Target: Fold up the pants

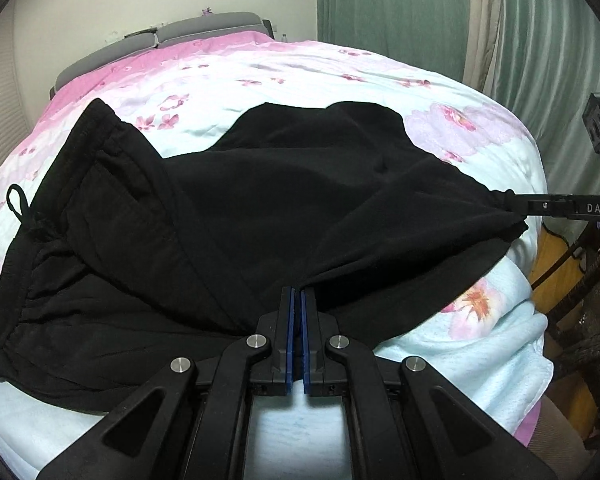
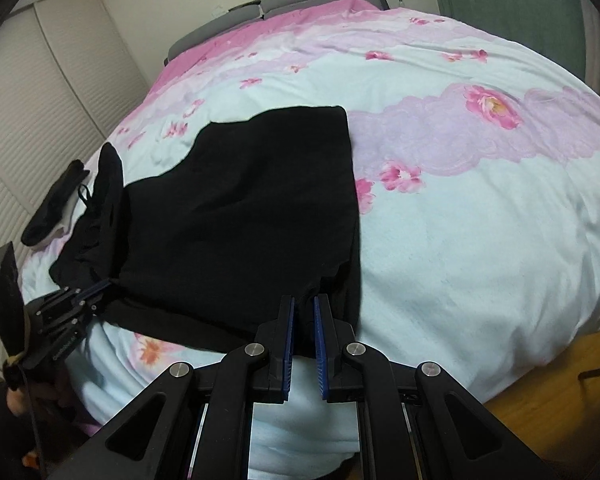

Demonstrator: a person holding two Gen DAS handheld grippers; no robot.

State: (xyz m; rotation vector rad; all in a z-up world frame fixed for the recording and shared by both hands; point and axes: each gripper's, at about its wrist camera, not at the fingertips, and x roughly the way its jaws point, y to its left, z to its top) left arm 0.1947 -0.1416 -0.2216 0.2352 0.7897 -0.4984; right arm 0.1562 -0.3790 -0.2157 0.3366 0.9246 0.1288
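Our left tongs point(image 1: 299, 294) and right tongs point(image 2: 303, 304) both pinch the pants point(image 1: 228, 208) on the bed point(image 2: 480, 220).

Pants point(image 1: 236, 208) spread on the bedspread point(image 1: 308, 76), headboard point(image 1: 204, 26) behind, curtain point(image 1: 392, 4) at right

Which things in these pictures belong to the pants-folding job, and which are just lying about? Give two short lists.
Part of the job:
black pants
left gripper, shut on the pants
right gripper, pinching the pants' edge
bed cover, the folding surface

Lying about:
small dark item near the bed's edge
green curtain
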